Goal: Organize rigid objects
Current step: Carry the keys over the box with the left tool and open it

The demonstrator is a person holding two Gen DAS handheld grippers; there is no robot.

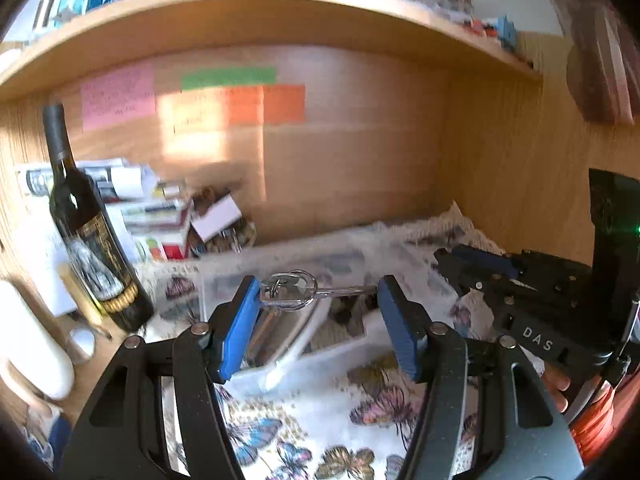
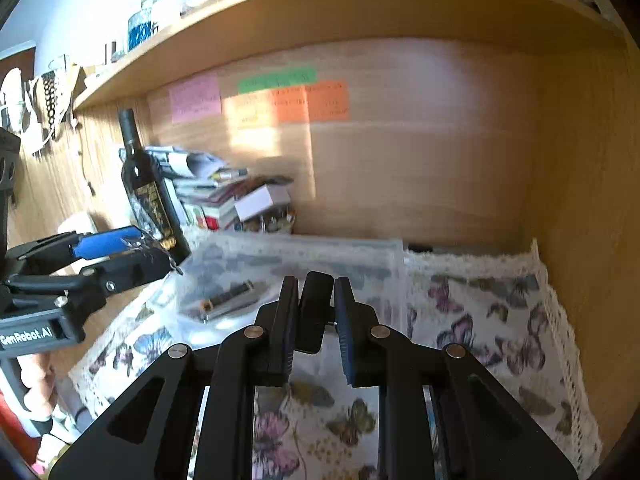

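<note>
Hand-held gripper [image 1: 316,304]: silver ringed key [image 1: 308,290].

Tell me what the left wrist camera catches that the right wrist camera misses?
Only the left view shows the keys between the open left claw, above a clear plastic box. Only the right view shows the right claw shut on a black object. Both show the wine bottle, the sticky notes and the butterfly cloth.

Back wall [image 1: 360,152]: you face light wood panelling.
Shelf [image 1: 256,12]: wooden, overhead, cluttered.
Light [image 1: 212,128]: sun patch across your back panel.
Surface [image 2: 492,320]: butterfly cloth covering.
</note>
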